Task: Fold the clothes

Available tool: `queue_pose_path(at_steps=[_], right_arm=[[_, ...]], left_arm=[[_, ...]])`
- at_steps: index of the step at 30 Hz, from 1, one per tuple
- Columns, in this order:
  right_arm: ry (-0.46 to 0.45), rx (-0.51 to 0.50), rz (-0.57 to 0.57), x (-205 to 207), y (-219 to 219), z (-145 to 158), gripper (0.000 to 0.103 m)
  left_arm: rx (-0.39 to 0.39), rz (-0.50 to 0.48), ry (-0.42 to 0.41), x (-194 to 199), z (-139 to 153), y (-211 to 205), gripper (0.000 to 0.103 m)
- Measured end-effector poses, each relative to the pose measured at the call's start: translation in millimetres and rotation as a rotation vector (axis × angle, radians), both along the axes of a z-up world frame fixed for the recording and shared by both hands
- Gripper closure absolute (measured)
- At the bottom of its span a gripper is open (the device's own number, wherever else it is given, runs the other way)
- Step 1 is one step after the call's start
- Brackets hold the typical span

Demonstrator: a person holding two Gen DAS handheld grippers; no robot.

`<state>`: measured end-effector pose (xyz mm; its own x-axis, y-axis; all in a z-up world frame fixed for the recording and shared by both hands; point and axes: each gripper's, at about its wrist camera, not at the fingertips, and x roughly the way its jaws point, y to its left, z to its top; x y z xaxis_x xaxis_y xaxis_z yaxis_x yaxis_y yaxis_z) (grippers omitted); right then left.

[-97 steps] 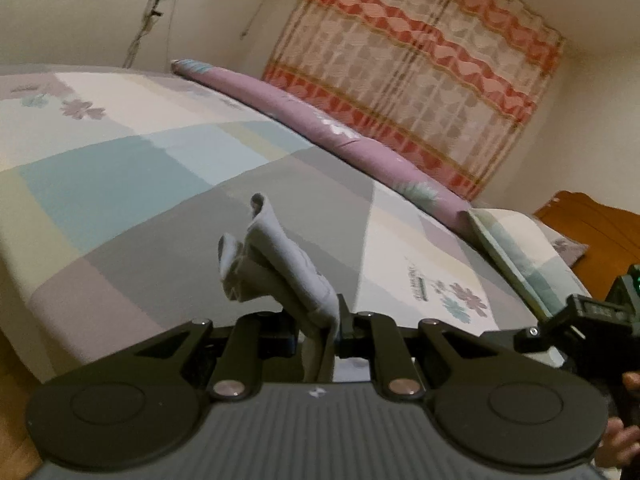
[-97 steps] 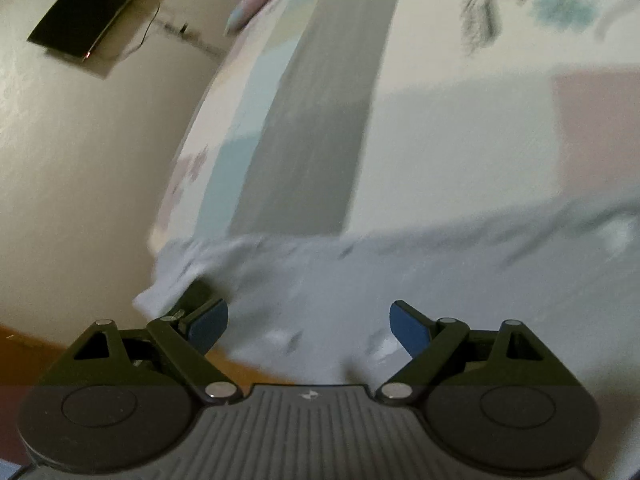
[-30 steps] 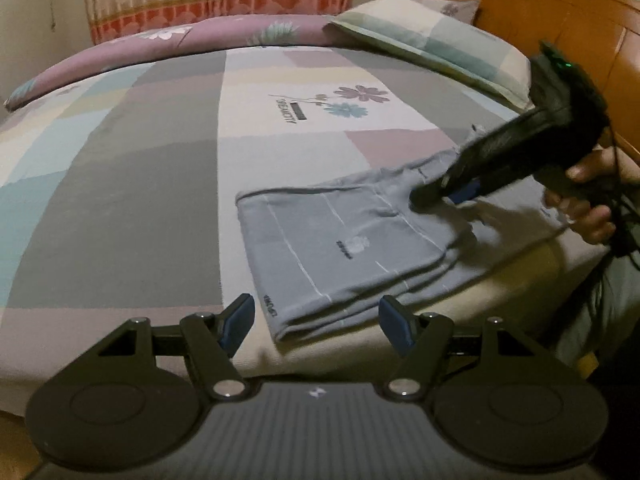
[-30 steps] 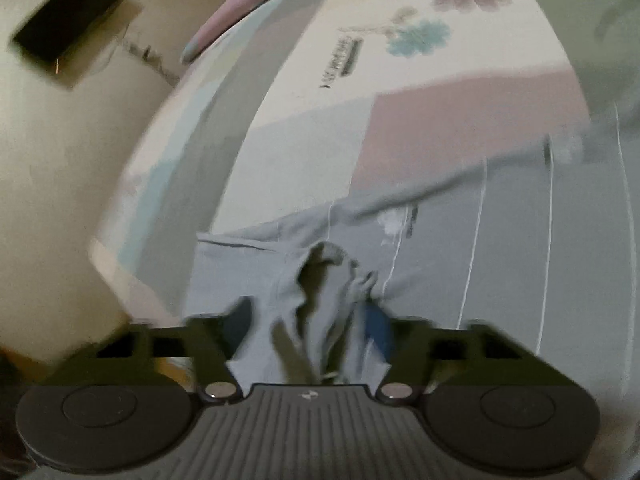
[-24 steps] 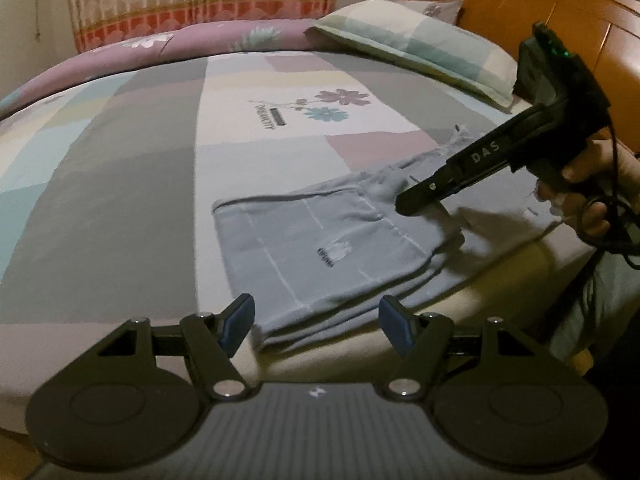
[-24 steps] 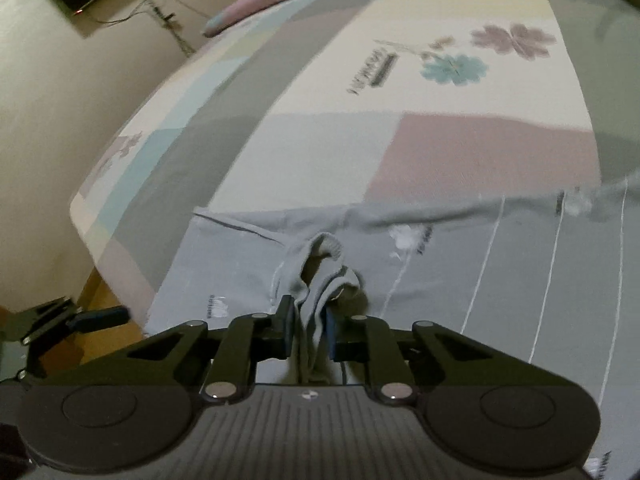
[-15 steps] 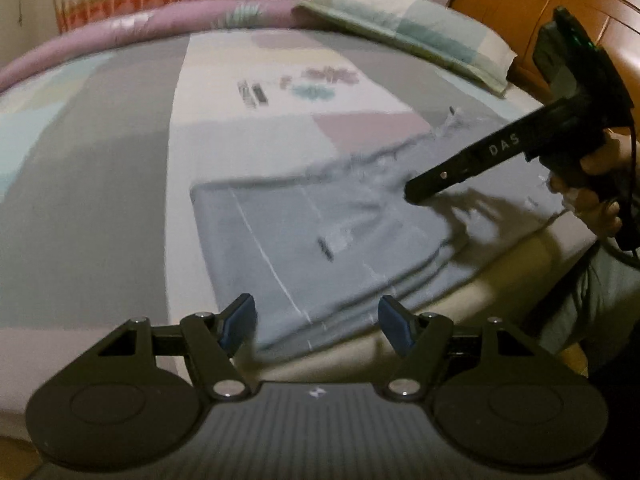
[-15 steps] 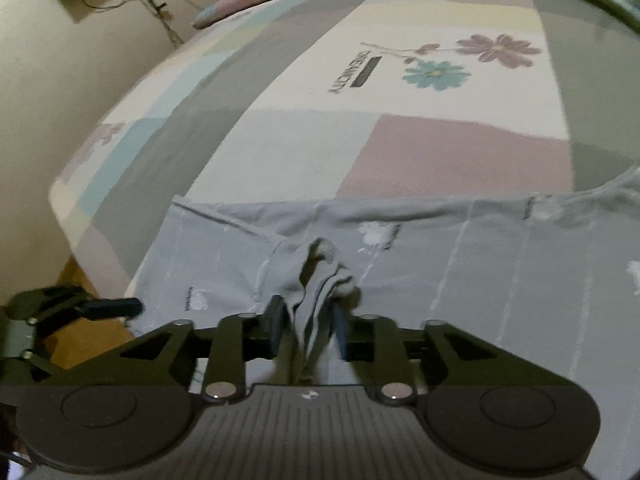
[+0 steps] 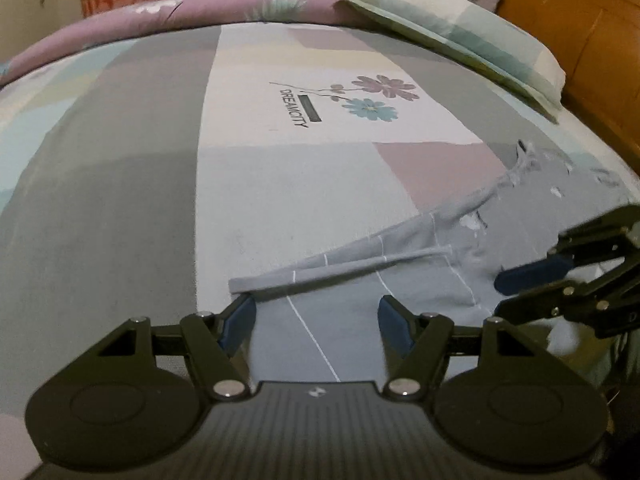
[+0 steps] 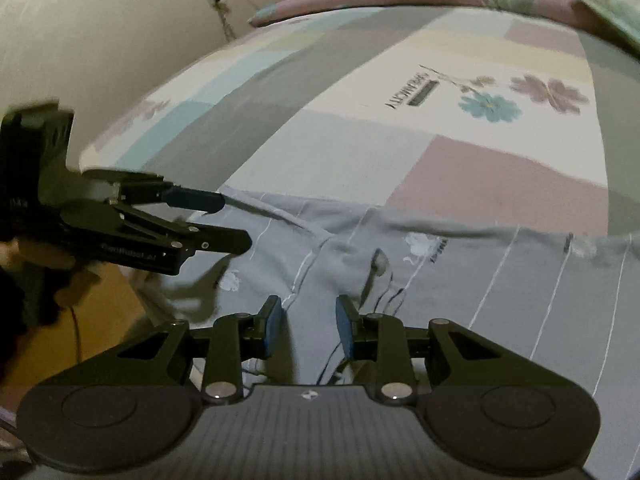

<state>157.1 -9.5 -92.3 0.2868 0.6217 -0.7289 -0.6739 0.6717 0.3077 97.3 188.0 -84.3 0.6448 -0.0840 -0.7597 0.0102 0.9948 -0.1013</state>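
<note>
The grey garment (image 9: 360,280) lies flat at the near edge of the bed (image 9: 120,200), and part of it hangs over that edge. One left gripper (image 9: 316,318) hovers right over the near hem, its jaws wide apart and holding nothing; the garment's folded corner sits just by its left finger. One right gripper (image 10: 308,324) is low over the middle of the same cloth, its jaws a little apart with nothing between them, so it has let go. A small bump of bunched cloth stands just past it. Thin white stripes run across the garment, and I count one garment only. Beyond it the bedcover is wide and bare, with lots of room. Two printed flowers (image 9: 376,98) sit farther up. One pillow (image 9: 460,40) lies by the wooden headboard (image 9: 560,24). One long purple bolster (image 9: 180,12) runs along the far edge.
</note>
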Motion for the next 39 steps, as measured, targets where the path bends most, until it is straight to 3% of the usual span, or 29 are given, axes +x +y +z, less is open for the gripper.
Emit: queue_pose_path(at_steps=[4,11,21,28,32,39], right_arm=[[0.013,0.018,-0.016,-1,-2,-1,0.069],[0.026,0.039,-0.037,-2,-4,-3,0.068],[0.025,0.044,-0.049,-3,-4,-3,0.068],[0.025,0.046,-0.059,-4,-5,-3,0.067],[0.025,0.04,-0.066,-5,-4,1,0.067],[-0.086,0.014,-0.032,-5,14,21,0.062]], left_arm=[[-0.002,-0.003,-0.021,-6,11,-8,0.034],[-0.022,0.064,0.109,-16,3,-21,0.032],[-0.006,0.069,0.085,-21,19,-28,0.03],[-0.016,0.079,0.153,-28,3,-35,0.03],[-0.003,0.074,0.145,-32,5,-37,0.03],[0.039,0.056,0.133,-36,11,-43,0.029]])
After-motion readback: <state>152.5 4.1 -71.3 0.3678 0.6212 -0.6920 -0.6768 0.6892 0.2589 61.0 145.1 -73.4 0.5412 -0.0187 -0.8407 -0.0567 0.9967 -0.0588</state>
